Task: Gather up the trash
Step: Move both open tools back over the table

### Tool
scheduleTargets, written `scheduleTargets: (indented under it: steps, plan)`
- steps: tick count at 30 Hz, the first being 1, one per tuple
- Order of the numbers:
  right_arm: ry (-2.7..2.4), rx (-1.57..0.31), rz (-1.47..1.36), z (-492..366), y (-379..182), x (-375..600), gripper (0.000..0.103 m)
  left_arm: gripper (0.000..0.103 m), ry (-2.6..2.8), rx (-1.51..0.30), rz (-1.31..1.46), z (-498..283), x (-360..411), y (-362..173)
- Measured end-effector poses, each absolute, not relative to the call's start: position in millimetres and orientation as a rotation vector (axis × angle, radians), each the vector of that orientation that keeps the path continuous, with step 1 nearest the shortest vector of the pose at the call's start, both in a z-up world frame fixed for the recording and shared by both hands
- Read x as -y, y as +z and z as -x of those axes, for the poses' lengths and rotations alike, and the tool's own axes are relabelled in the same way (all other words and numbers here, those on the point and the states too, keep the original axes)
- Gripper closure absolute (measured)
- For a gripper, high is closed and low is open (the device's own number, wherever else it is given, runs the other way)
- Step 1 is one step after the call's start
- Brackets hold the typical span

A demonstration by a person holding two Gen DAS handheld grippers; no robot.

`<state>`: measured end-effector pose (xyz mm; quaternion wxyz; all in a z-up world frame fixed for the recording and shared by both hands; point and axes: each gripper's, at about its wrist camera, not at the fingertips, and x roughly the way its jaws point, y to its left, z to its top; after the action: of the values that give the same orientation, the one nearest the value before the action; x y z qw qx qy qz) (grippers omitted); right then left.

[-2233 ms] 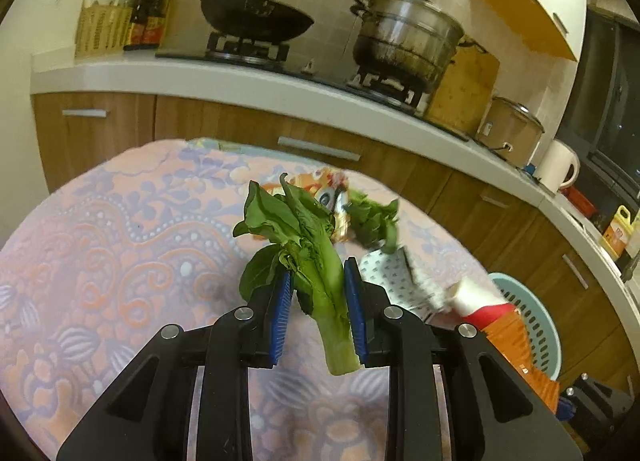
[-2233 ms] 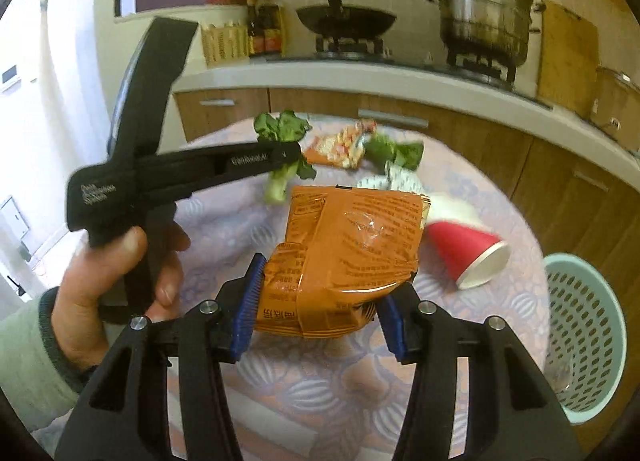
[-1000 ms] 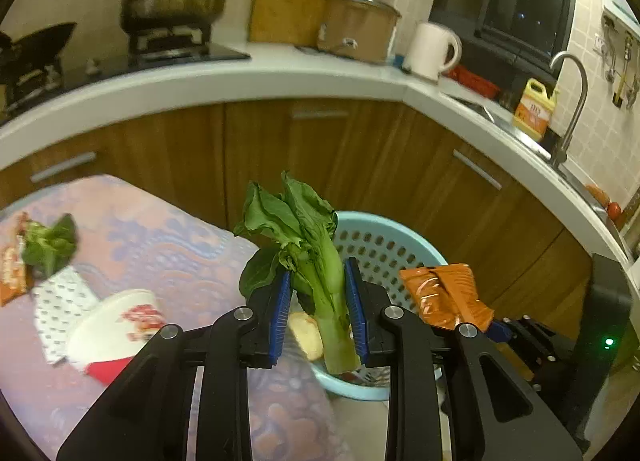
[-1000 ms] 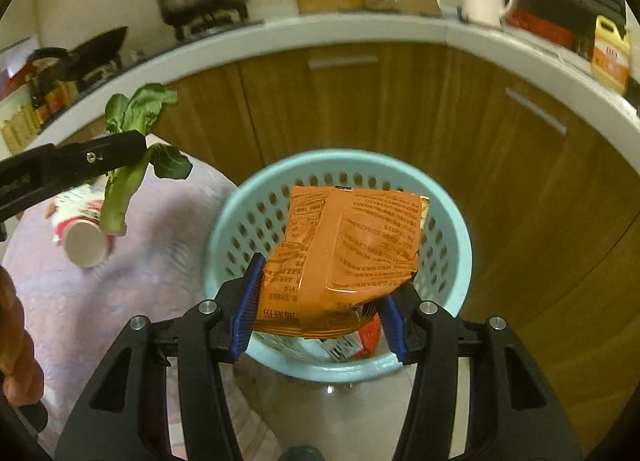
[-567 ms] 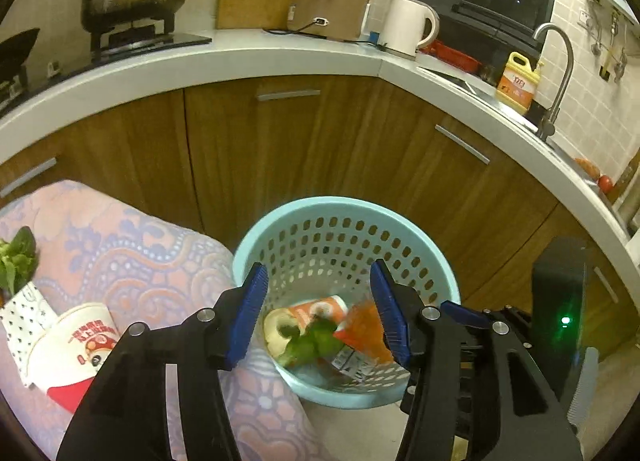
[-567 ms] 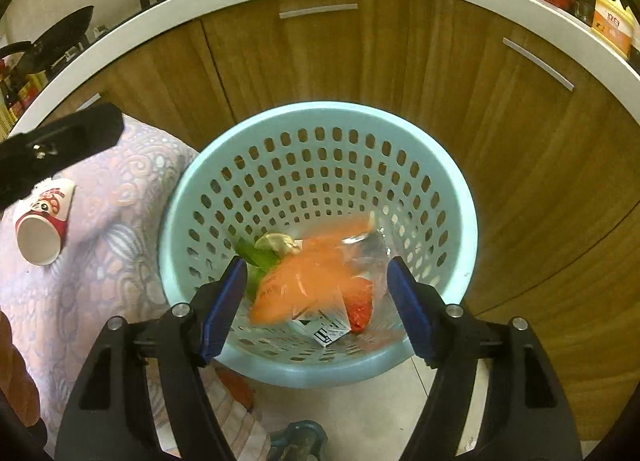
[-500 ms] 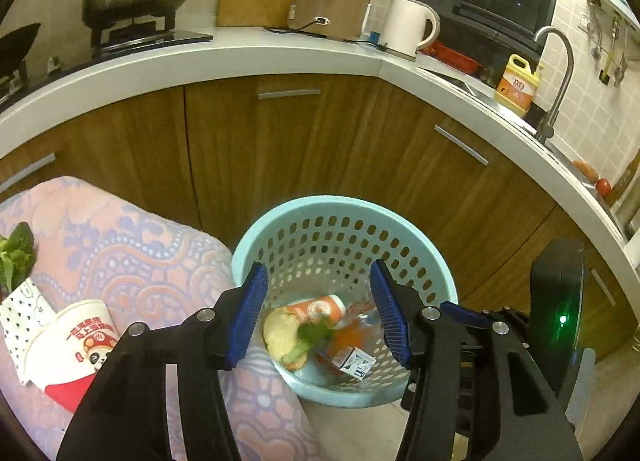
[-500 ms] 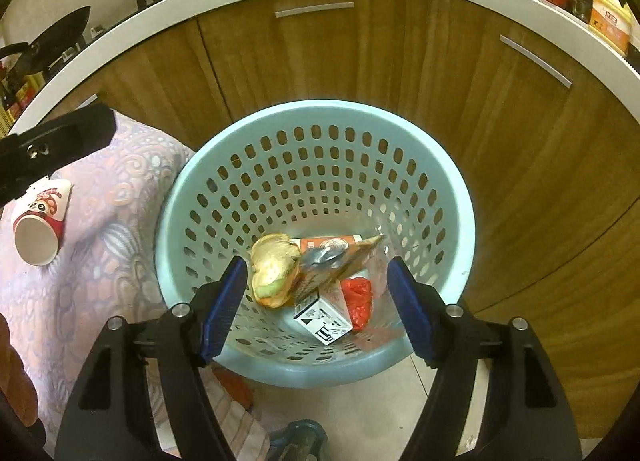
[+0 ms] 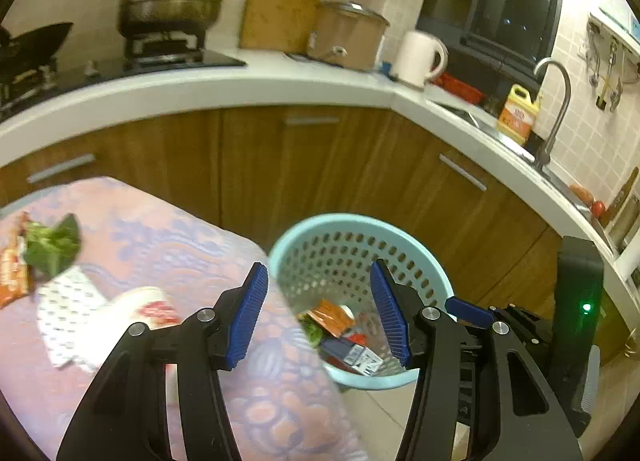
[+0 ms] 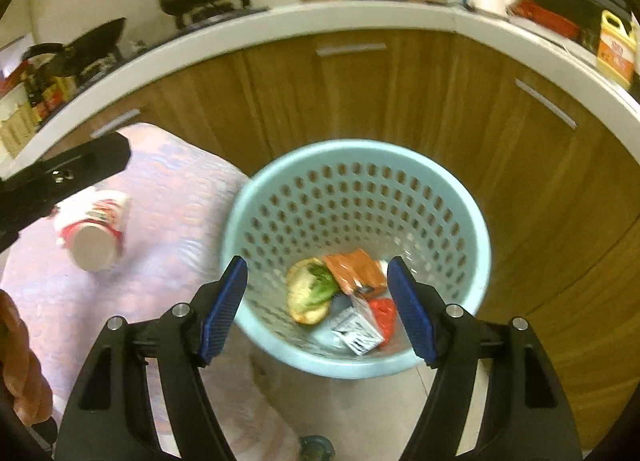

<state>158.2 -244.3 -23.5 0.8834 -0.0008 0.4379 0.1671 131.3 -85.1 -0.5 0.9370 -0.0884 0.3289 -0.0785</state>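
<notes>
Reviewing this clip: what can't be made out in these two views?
- Basket bottom: trash overlaps, lower pieces hidden, both views.
- Printing on the paper cup: motion blur.
- Orange wrapper on the table: cut off by the left wrist view's left edge.
- Left claw, right claw: handles out of frame.

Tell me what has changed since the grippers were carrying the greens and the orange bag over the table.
Both grippers swung from the table to the blue basket and let go: the left gripper dropped the green vegetable, the right gripper the orange snack bag. Both lie in the basket; both jaws have just opened and hold nothing. The paper cup, spotted wrapper and leftover greens remain on the table.
</notes>
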Motion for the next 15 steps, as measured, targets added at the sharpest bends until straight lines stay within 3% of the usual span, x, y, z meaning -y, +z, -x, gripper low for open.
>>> scheduleTargets:
  steps: [15]
  plan:
    - [0.614, -0.746, 0.023, -108, 8, 128, 0.034, 0.043, 0.094, -0.569, 0.311, -73, -54, 19]
